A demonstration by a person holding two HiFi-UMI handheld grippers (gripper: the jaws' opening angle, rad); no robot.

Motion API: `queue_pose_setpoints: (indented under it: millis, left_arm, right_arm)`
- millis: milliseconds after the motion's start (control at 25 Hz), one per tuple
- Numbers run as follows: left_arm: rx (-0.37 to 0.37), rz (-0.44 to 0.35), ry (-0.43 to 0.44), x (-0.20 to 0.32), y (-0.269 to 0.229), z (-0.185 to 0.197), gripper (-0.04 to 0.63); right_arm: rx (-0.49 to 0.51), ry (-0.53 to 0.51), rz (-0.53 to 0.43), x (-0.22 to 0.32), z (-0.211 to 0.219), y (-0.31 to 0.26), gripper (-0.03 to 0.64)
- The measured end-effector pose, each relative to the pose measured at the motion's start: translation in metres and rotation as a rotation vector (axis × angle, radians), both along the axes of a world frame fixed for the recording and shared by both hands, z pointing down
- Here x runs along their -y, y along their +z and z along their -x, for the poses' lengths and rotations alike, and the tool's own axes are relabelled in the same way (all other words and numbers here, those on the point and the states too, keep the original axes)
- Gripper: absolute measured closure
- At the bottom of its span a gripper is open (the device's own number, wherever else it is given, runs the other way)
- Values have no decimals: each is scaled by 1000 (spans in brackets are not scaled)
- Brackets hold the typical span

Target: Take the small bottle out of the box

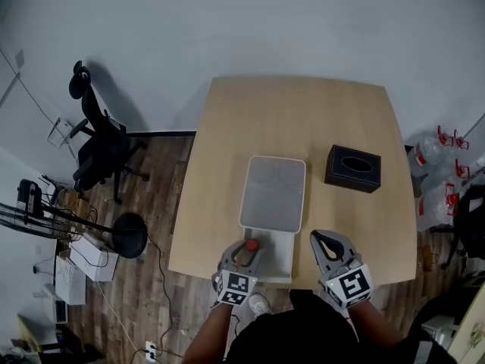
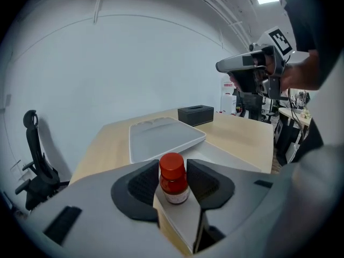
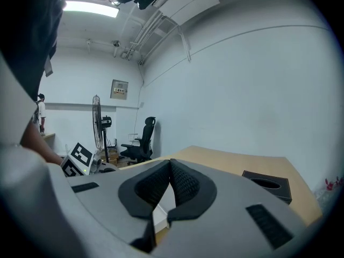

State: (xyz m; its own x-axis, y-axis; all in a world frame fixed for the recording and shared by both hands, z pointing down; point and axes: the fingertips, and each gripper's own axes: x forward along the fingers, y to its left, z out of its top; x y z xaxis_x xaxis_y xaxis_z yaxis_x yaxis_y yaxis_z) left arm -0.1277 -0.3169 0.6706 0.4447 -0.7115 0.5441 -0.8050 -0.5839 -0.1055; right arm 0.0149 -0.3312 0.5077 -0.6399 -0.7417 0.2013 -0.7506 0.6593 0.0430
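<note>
The left tool (image 1: 242, 255) is clamped on a small reddish bottle with a red cap (image 2: 173, 179). Its two black ribbed pads press the bottle's sides just under the cap. The bottle stands upright, its pale label facing the left gripper view. It sits at the near left part of a shallow white rectangular box (image 1: 279, 262), which lies at the near edge of the light wooden tabletop (image 1: 303, 120). Whether the bottle's base rests on the box floor cannot be told.

A pale grey rectangular lid (image 1: 273, 203) lies flat against the box's far side. Further right, well apart from the lid, stands a black rectangular tissue box with an oval slot (image 1: 353, 168).

The right tool (image 3: 170, 166) has its pads together with nothing between them. It hangs just right of the box, near the tabletop's near edge.
</note>
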Motion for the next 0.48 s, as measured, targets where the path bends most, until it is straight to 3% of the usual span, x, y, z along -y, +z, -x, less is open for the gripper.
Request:
queue_pose_setpoints:
  millis: [80,480]
  left_arm:
    - [2,-8,-4,1,0,0,439]
    - [-27,-40,3,0,-1,-1,448]
  right_arm:
    - [1,-1,5,1,-1,1,604]
    - [5,-9,5,1,-1,0,604]
